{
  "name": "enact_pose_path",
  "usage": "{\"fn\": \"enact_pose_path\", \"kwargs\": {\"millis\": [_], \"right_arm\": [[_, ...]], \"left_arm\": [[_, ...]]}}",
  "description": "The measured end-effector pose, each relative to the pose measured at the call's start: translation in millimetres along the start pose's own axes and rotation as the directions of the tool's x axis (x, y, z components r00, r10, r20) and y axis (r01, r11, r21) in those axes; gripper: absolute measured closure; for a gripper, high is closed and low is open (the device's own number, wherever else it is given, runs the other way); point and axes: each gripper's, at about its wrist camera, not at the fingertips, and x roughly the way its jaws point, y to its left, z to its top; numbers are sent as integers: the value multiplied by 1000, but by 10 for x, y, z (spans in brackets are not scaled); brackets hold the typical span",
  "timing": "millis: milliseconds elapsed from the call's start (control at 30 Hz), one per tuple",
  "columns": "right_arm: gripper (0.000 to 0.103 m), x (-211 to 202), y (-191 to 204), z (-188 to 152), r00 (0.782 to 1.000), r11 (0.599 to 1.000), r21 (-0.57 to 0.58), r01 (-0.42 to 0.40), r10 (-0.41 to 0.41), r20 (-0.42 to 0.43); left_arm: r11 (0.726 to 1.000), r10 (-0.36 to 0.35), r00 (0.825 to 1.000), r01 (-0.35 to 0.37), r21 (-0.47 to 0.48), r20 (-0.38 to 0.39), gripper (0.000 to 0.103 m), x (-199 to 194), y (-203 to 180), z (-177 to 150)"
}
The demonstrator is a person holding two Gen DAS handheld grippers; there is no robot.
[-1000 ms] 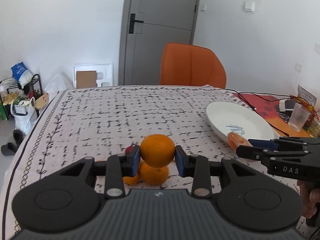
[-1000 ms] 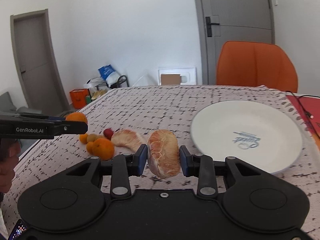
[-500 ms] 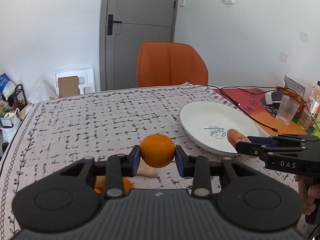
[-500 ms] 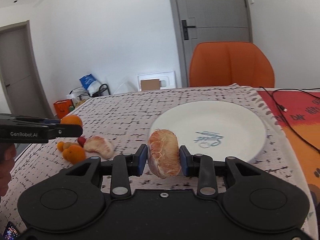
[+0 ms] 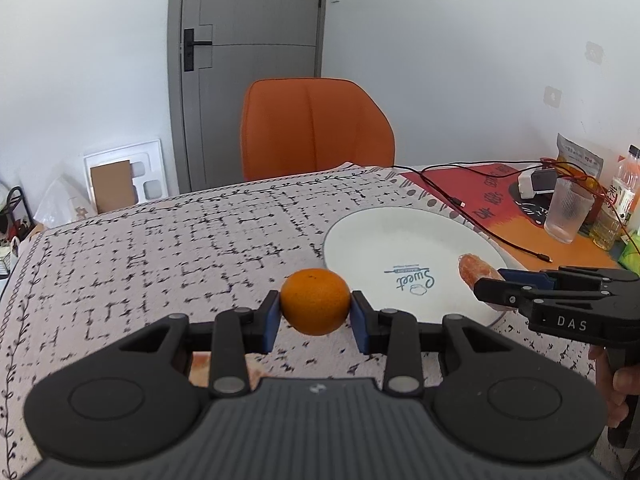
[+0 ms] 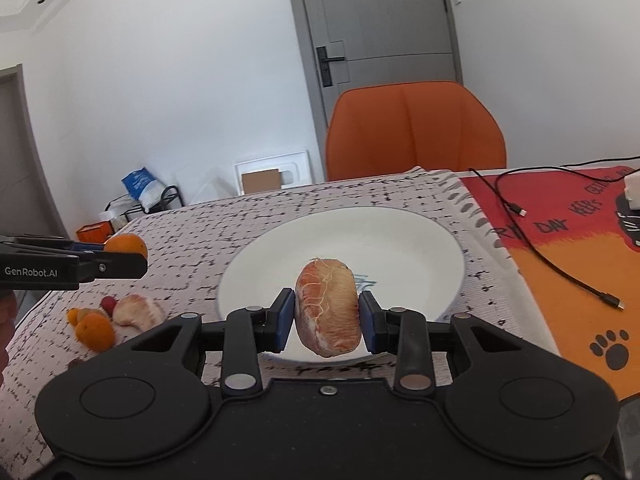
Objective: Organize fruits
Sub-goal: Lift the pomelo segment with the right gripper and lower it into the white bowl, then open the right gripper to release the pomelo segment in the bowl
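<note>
My left gripper [image 5: 315, 308] is shut on an orange [image 5: 315, 301], held above the tablecloth just left of the white plate [image 5: 372, 236]. My right gripper [image 6: 327, 316] is shut on a peeled pomelo segment [image 6: 328, 312], held over the near edge of the plate [image 6: 400, 236]. In the left wrist view the right gripper [image 5: 492, 284] shows at the plate's right edge with the segment [image 5: 474, 270]. In the right wrist view the left gripper [image 6: 132, 258] with the orange [image 6: 125, 245] shows at the left. Another pomelo segment [image 6: 138, 311], an orange [image 6: 95, 332], small fruits and a red fruit [image 6: 107, 303] lie on the cloth at left.
An orange chair [image 5: 316, 128] stands behind the table. Right of the plate lie a black cable [image 6: 560, 264], a glass [image 5: 568, 212], a bottle [image 5: 624, 184] and packets on a red-orange mat [image 6: 568, 248]. A patterned tablecloth [image 5: 160, 248] covers the table.
Both grippers have moved right toward the plate with their fruit. The right gripper's segment now hangs over the plate's near edge; the fruit pile has fallen behind at left.
</note>
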Motion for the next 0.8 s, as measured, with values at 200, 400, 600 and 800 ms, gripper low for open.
{"fn": "enact_pose_path", "kwargs": {"millis": [200,400,600,800], "right_arm": [[66,77,-111,19,999,999,10,43,-43,14],[64,-49,-185,0,996,997,36,68,-70,52],[58,-229,-185,-60,996,997,47,66,-69,61],[50,-308,-204,-70,994,995,72,70,-75,77]], "left_arm": [[1000,-20,1000,20,13,-18,68,181,-99,67],[998,-55,998,57,40,-43,68,359,-248,121],[994,-87,995,90,65,-49,67,448,-384,168],[993,-91,995,94,70,-39,65,427,-435,209]]}}
